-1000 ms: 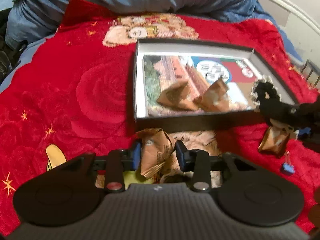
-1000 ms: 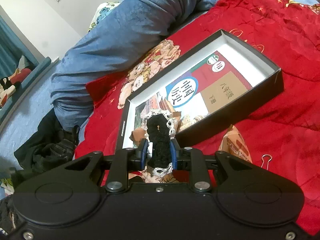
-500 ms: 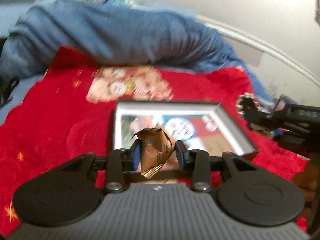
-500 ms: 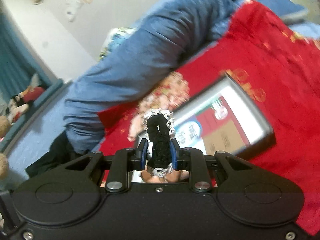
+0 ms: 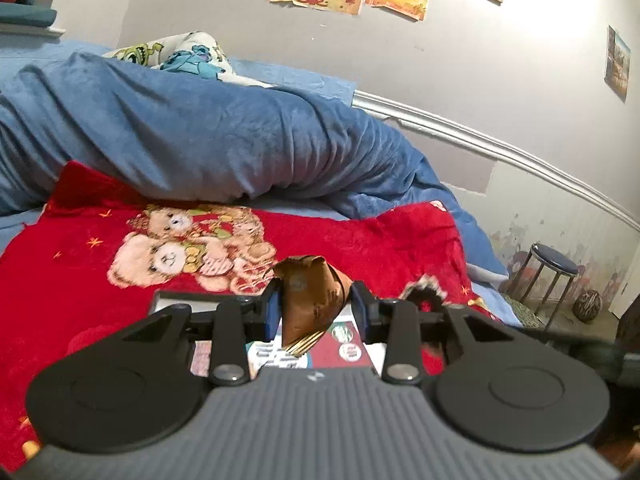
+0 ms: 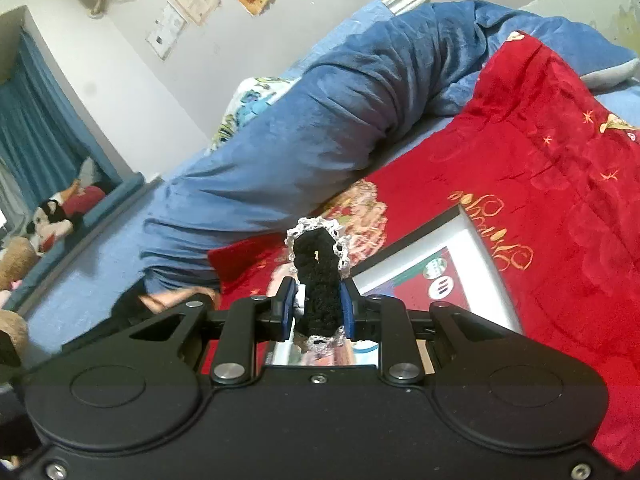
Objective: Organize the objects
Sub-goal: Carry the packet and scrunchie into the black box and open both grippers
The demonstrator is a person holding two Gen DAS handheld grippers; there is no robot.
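Observation:
My left gripper point(image 5: 314, 302) is shut on a crumpled brown paper packet point(image 5: 310, 300), held in the air above the near part of the open black box point(image 5: 168, 300). My right gripper point(image 6: 316, 304) is shut on a black crocheted piece with a white lace edge point(image 6: 318, 276), raised over the same box point(image 6: 476, 248). In the left wrist view that lace piece point(image 5: 424, 286) and the right gripper show at the right, just beyond my fingers. The box's floor carries a printed picture point(image 5: 348, 344).
The box lies on a red blanket with a teddy-bear print point(image 5: 188, 252). A rolled blue duvet point(image 5: 192, 136) runs across the back of the bed. A small stool point(image 5: 554, 268) stands on the floor at the right. Soft toys point(image 6: 52, 216) sit at the far left.
Both grippers have risen and tilted upward with their loads. The box has dropped to the bottom of both views, and the wall now shows. The packets in the box and on the blanket are out of sight.

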